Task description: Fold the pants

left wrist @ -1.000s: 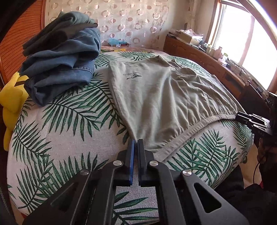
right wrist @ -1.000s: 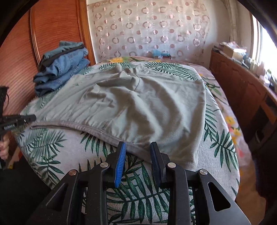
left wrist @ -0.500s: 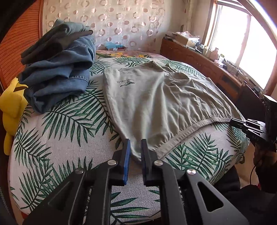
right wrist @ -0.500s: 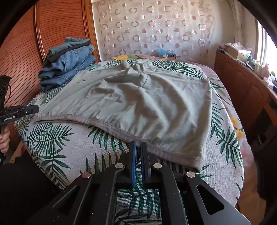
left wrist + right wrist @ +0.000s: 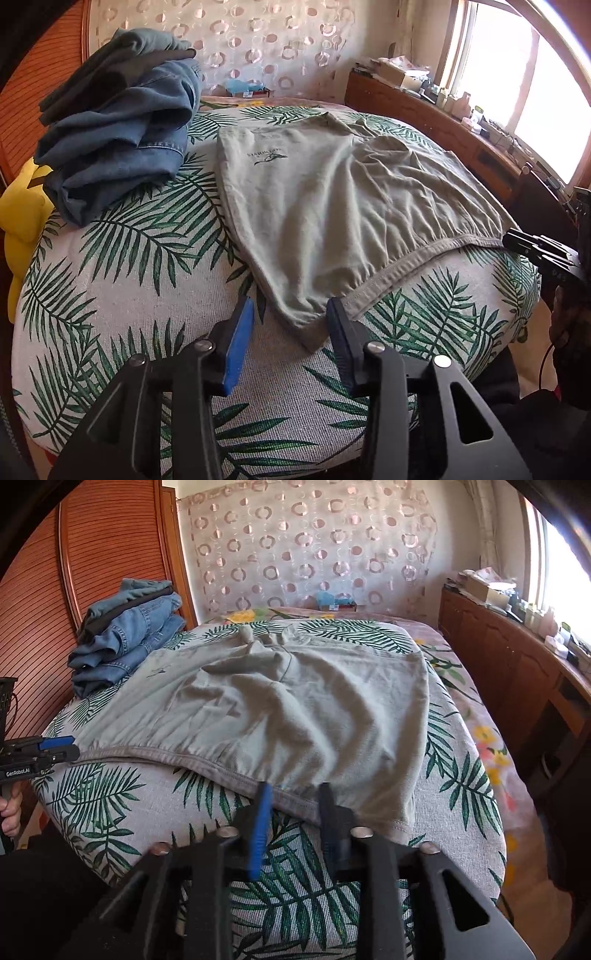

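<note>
the grey-green pants (image 5: 332, 206) are spread flat on the leaf-print bed cover (image 5: 129, 280), waistband edge toward the near side, with a small printed logo seen near the far left corner in the left wrist view. wrinkles are gathered across the middle of the cloth in the right wrist view (image 5: 266, 709).

the left claw (image 5: 290, 325) is seen with its jaws opening; a second ago they were pressed together just off the hem, half a second ago they were parted only slightly, and now the near left corner of the waistband is framed between them. whether the pads touch the cloth cannot be told, but no pinch is seen.

the right claw (image 5: 293, 805) is likewise opening: a second ago its jaws were spread, half a second ago they were nearly closed, and now they are parted again with the waistband edge lying between the blurred tips, not pinched. in the left wrist view it is seen at the right end of the waistband (image 5: 535, 247).

a pile of folded jeans (image 5: 118, 133) is stacked at the far left of the bed, beside a yellow plush toy (image 5: 22, 221). a wooden sideboard (image 5: 509, 664) is lined along the window side.
</note>
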### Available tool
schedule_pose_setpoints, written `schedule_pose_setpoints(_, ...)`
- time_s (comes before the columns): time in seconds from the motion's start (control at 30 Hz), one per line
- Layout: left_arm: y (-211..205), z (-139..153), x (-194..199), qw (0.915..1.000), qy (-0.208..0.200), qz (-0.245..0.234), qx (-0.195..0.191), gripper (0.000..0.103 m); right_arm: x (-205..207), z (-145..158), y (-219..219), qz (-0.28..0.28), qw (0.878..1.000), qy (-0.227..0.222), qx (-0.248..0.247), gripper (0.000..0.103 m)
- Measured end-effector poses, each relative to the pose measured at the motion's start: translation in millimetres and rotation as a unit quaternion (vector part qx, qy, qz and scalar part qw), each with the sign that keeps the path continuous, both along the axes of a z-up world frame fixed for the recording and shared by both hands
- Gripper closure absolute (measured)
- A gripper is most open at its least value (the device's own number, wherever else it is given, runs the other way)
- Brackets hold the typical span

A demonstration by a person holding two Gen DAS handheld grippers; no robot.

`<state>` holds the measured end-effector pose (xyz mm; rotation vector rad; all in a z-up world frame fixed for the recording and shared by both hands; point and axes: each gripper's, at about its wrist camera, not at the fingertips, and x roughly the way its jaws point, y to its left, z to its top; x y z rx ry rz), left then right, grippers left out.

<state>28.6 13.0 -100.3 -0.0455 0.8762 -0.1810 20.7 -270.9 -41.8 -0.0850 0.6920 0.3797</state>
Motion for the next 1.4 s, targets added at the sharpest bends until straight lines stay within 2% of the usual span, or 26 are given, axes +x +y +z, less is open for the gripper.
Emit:
schedule_pose_setpoints(0.13,-6.9,0.7,-2.4,0.9997,-0.001,-0.023,0.001,0.09,0.8,-1.7,-0.1,-0.003,1.0,0.003,0.006,0.062)
schedule_pose_setpoints(0.3,-14.3,6.0,-1.1,0.9992,-0.004,-0.037,0.011,0.097,-0.9,-1.0,-1.0,-0.002,1.0,0.003,0.005,0.061)
schedule_pose_setpoints(0.47,-22.6,23.5,7.1,0.9983,-0.023,-0.054,0.003,0.098,-4.7,0.7,-5.6,-0.002,1.0,-0.002,0.011,0.061)
schedule_pose_setpoints(0.73,-65.4,56.6,34.2,0.9924,-0.052,-0.111,0.008,0.099,-7.1,0.7,-19.6,-0.019,1.0,-0.003,0.023,0.061)
schedule_pose_setpoints(1.1,-138.7,84.6,67.6,0.9805,-0.062,-0.187,0.001,0.099,-15.0,6.1,-33.9,-0.037,0.999,-0.014,0.031,0.061)
schedule_pose_setpoints(1.4,-201.6,109.8,77.5,0.9663,-0.069,-0.248,-0.005,0.099,-18.6,8.6,-42.8,-0.054,0.998,-0.024,0.032,0.061)
